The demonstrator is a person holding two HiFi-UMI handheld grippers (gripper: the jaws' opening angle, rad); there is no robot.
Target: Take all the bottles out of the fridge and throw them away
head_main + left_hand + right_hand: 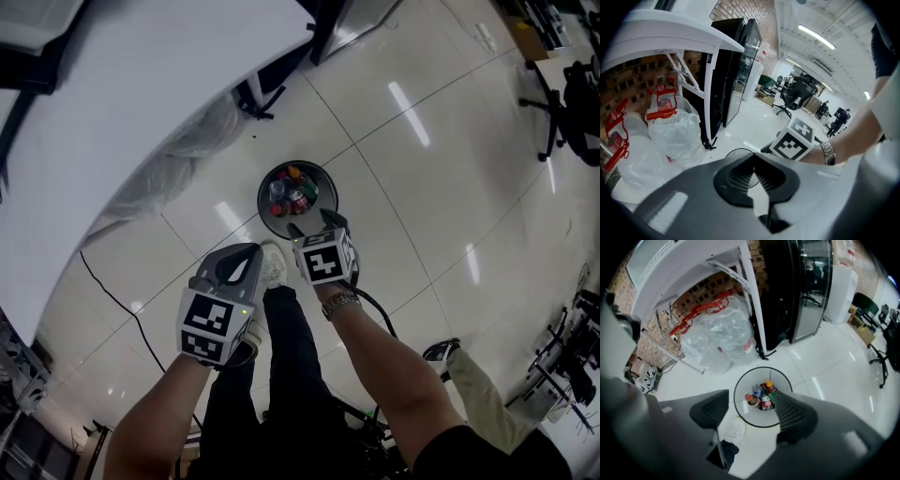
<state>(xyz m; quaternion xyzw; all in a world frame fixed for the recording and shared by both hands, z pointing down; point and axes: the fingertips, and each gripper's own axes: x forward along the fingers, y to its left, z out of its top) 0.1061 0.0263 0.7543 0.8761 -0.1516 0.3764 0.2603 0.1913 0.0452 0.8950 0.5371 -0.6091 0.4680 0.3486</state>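
Note:
A round black wire bin (266,208) stands on the white floor with several bottles (292,192) lying inside it. My right gripper (314,226) hangs just above the bin's near rim. In the right gripper view it (752,401) is open and empty, and the bottles (762,396) and bin (740,414) show between its fingers. My left gripper (247,251) is lower left of the bin, over my shoe. Its jaws (753,158) are shut with nothing in them. The black glass-door fridge (811,291) stands beyond the bin (738,70).
A white table (141,94) fills the left, with clear plastic bags (722,333) tied with red stacked under it. A black cable (112,300) runs over the floor on the left. An office chair (577,103) is far right. Someone's leg (473,380) stands at the lower right.

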